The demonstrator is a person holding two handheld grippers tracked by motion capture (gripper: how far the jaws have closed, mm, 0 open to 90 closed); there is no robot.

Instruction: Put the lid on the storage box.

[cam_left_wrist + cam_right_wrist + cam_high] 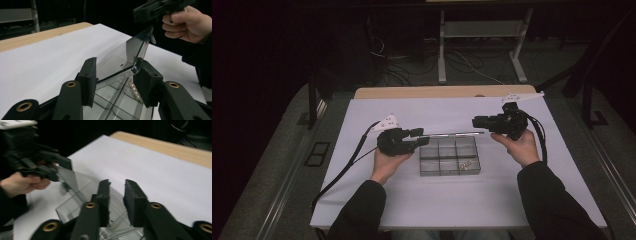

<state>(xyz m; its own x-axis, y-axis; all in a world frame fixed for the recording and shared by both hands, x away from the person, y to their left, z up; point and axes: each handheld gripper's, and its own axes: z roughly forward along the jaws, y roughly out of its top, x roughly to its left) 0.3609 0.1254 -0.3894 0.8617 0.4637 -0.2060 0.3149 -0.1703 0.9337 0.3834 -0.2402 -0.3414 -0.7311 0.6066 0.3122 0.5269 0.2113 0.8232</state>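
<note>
While left gripper (418,134) pinches the box lid (125,53) | right gripper (116,192) spread, lid between unpinched | risk: lid slips shut onto the compartment box (450,158)

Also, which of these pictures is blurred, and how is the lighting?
Right gripper view: motion blur smears the left gripper and the hand. Left gripper view: sharp, the raised lid crisp. High view: dim, dark surroundings, only the white sheet bright.
</note>
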